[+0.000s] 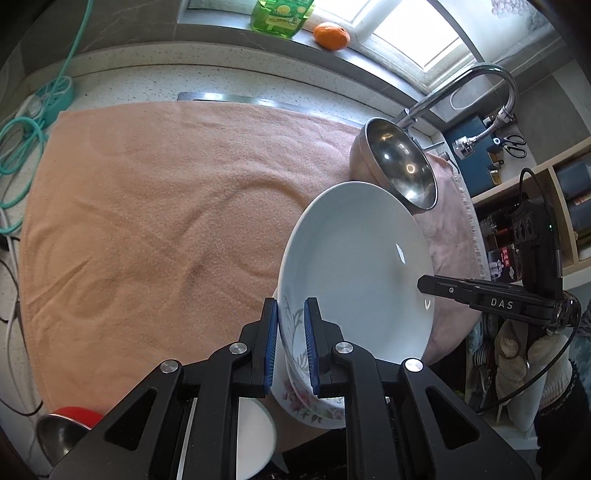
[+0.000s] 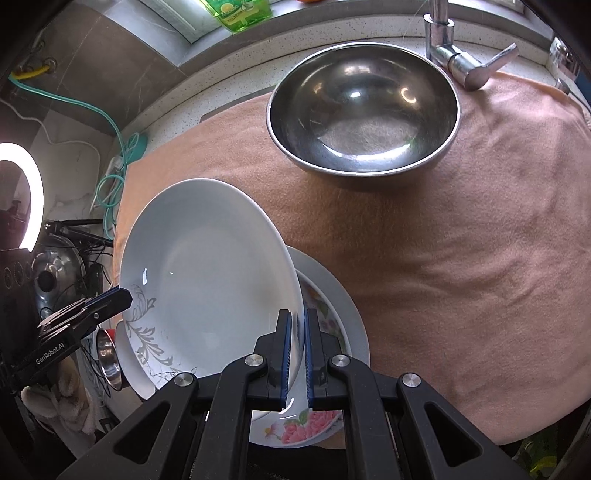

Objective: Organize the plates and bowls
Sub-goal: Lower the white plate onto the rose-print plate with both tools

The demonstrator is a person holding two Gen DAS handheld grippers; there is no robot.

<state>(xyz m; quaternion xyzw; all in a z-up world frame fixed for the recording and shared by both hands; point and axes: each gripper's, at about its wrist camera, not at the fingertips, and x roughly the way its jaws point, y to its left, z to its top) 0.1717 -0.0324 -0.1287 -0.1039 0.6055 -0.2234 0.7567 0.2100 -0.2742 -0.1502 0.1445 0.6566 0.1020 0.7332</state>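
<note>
A white plate (image 1: 354, 266) (image 2: 207, 266) with a grey leaf pattern on its rim hangs tilted between both grippers. My left gripper (image 1: 291, 303) is shut on its near rim, and in the right wrist view the left gripper (image 2: 125, 295) shows at the plate's left edge. On the opposite rim my right gripper (image 2: 298, 314) is shut, and it shows at the right edge (image 1: 423, 286). Just below lies a pink-flowered plate (image 2: 295, 432) (image 1: 306, 406) stacked on a grey plate (image 2: 351, 314). A big steel bowl (image 2: 364, 110) (image 1: 399, 162) stands further back on the towel.
An orange towel (image 1: 166, 221) (image 2: 461, 258) covers the counter. A faucet (image 2: 461, 62) rises behind the steel bowl. A green soap bottle (image 1: 280, 14) and an orange (image 1: 331, 35) sit on the sill. Teal cable (image 1: 22, 147) lies at the left. A small steel bowl (image 1: 62, 432) sits at the near left.
</note>
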